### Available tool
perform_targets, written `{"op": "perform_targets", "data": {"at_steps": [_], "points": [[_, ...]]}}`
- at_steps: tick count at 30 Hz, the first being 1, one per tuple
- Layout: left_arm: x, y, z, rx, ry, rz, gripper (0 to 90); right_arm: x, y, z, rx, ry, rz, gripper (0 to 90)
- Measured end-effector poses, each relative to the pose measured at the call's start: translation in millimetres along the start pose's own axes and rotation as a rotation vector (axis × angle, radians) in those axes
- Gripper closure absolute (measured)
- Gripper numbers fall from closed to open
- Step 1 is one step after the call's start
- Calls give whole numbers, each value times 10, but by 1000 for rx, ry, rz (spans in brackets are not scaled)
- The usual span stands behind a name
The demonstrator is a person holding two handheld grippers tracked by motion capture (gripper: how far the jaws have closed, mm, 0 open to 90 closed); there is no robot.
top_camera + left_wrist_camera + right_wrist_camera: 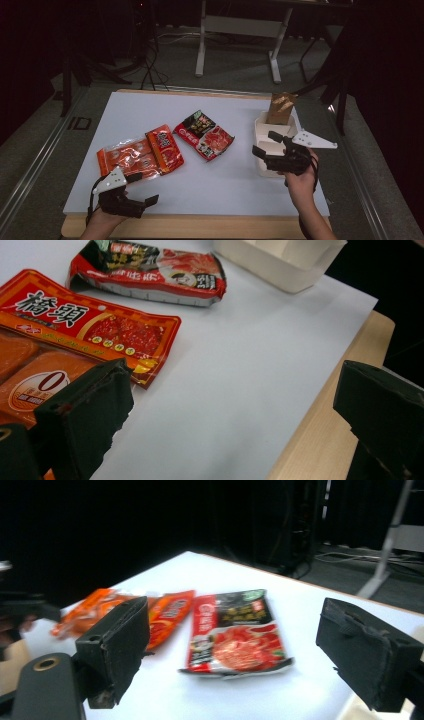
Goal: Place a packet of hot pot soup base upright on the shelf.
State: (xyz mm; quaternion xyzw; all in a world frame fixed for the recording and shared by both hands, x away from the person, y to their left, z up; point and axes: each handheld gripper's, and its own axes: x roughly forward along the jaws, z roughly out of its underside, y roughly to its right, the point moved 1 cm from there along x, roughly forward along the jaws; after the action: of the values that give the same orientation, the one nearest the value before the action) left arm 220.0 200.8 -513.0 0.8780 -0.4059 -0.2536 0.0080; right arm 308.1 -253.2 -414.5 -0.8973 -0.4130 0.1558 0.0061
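Observation:
An orange snack packet [140,155] [75,335] [167,611] lies flat at the table's near left. A red-and-black noodle packet [204,135] [155,270] [235,635] lies to its right, mid-table. A white box [265,131] [285,260] stands at the right with a brown-gold packet [280,106] upright in its far end. My left gripper [145,189] [235,380] is open near the front edge, just below the orange packet, with nothing between its jaws. My right gripper [265,142] [235,615] is open and empty over the box's near left part, facing the noodle packet.
The white tabletop [225,185] has a wooden front rim [200,227]. Beyond the table stand a white desk frame [237,30] and dark stands with cables on the floor. Bare white surface lies between the noodle packet and the front edge.

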Motion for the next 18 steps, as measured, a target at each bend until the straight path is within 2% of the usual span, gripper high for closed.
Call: {"op": "perform_targets", "data": {"at_steps": [3,9,12,14,18], "points": [[84,-25,-46,11,-30,-36,48,-42,-121,59,-21,-5,-18,138],[277,-110,-164,3,-77,-61,146,-155,-254,130,-39,13,-38,139],[388,-146,-227,10,-102,-53,260,-216,-279,175,-33,15,-34,140],[482,-179,-283,16,-116,-65,335,-235,-290,207,-35,3,-31,140],[643,-259,-391,4,-141,-70,463,-277,-319,275,-37,-13,-22,140]]}}
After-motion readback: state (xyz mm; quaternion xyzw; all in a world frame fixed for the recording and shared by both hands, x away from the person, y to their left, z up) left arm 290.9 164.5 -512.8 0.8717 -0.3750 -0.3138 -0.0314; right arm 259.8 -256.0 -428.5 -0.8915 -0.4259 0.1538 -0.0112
